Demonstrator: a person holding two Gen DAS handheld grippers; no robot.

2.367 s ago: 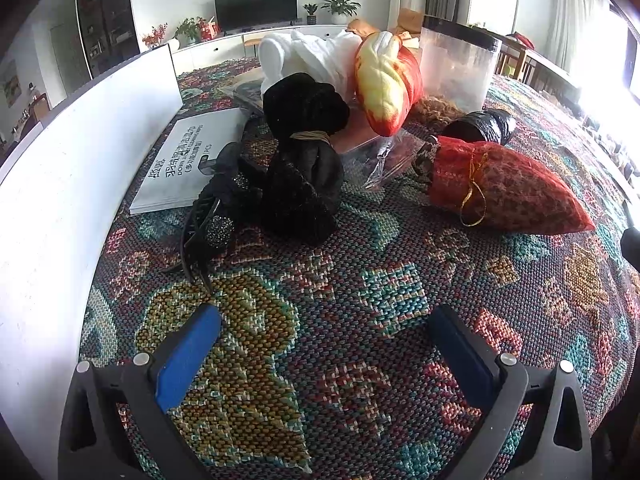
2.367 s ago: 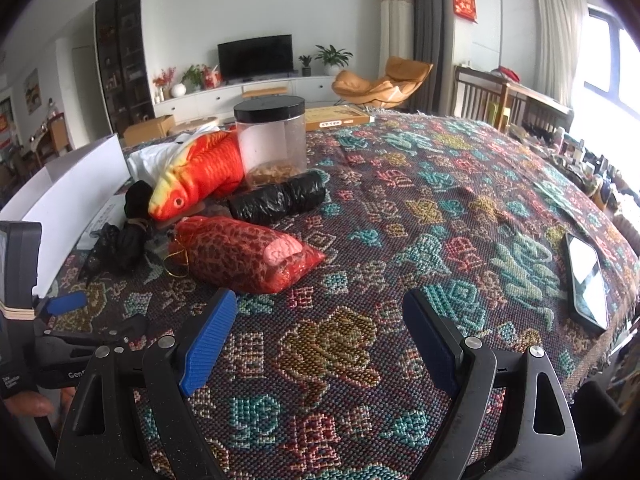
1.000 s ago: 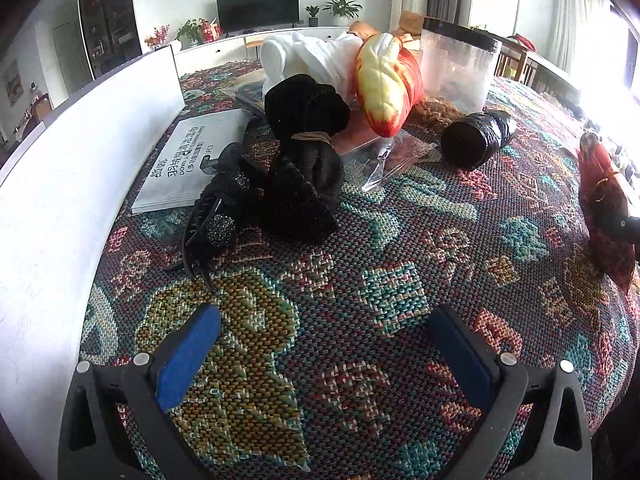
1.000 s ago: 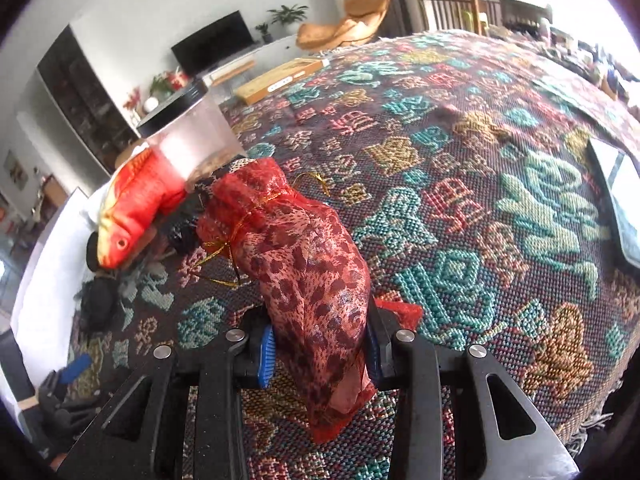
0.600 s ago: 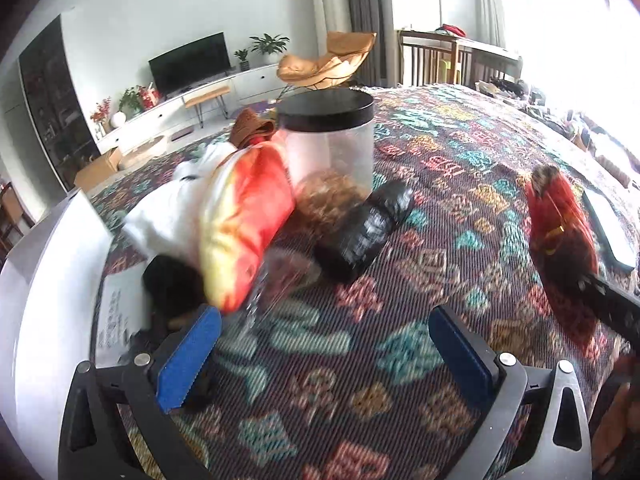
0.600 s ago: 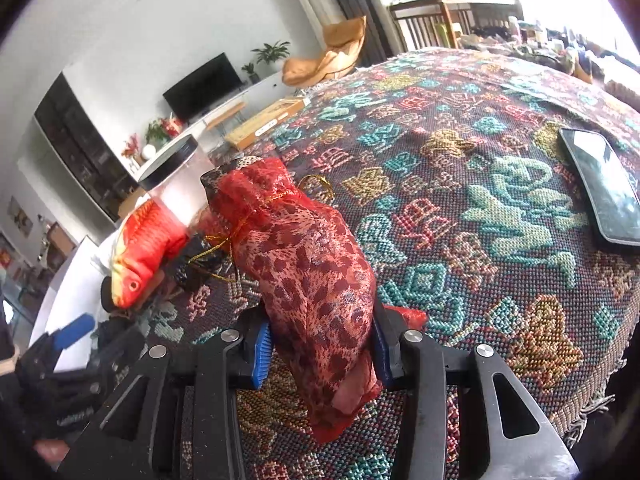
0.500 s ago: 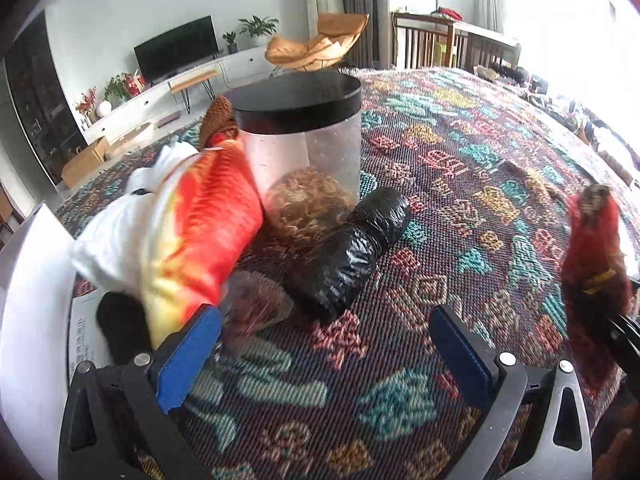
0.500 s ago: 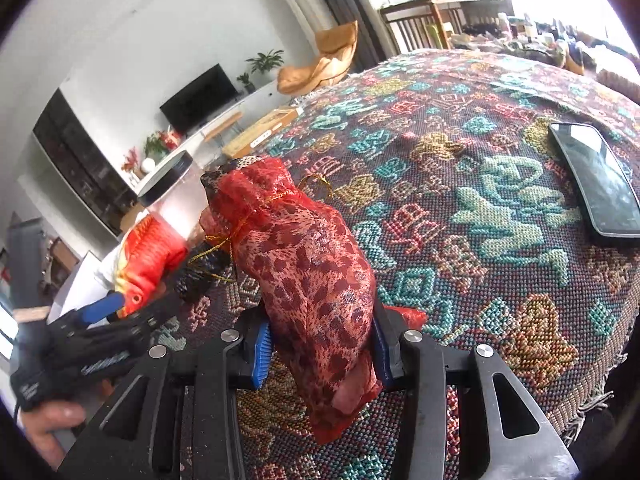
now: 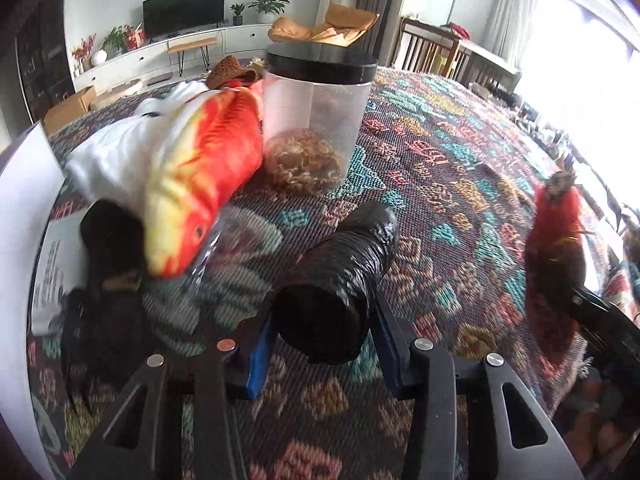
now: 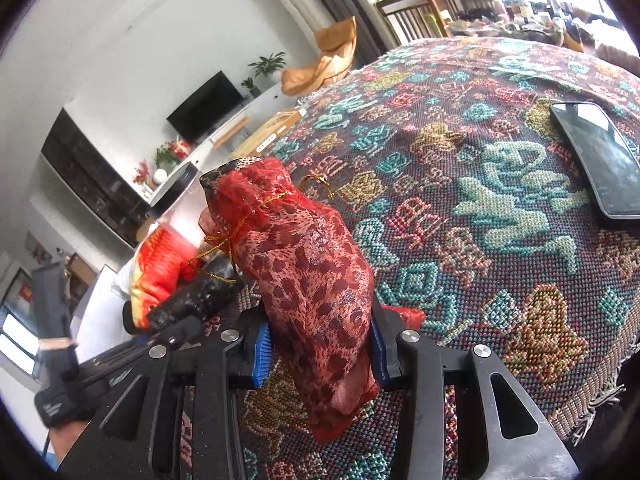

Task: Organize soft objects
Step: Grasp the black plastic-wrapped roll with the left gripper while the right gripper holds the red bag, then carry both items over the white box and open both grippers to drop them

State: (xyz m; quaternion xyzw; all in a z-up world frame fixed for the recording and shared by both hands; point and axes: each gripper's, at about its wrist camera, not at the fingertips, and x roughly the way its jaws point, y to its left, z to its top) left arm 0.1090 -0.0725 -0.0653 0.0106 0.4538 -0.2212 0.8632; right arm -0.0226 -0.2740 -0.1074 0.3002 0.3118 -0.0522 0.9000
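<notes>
Your left gripper (image 9: 322,346) has just closed its fingers on the black roll (image 9: 334,286); your right gripper (image 10: 320,346) grips the red pouch (image 10: 306,280). Both pickups look done. Next, carry them above the tabletop (image 10: 480,200) without snagging the fish toy (image 9: 200,176).

At the top centre of the left view we see a clear jar (image 9: 316,128) with a black lid, with brown bits at its bottom. On the right of the right view a phone (image 10: 596,156) lies flat on the patterned cloth (image 10: 460,184). A television (image 9: 184,8) stands far behind.
</notes>
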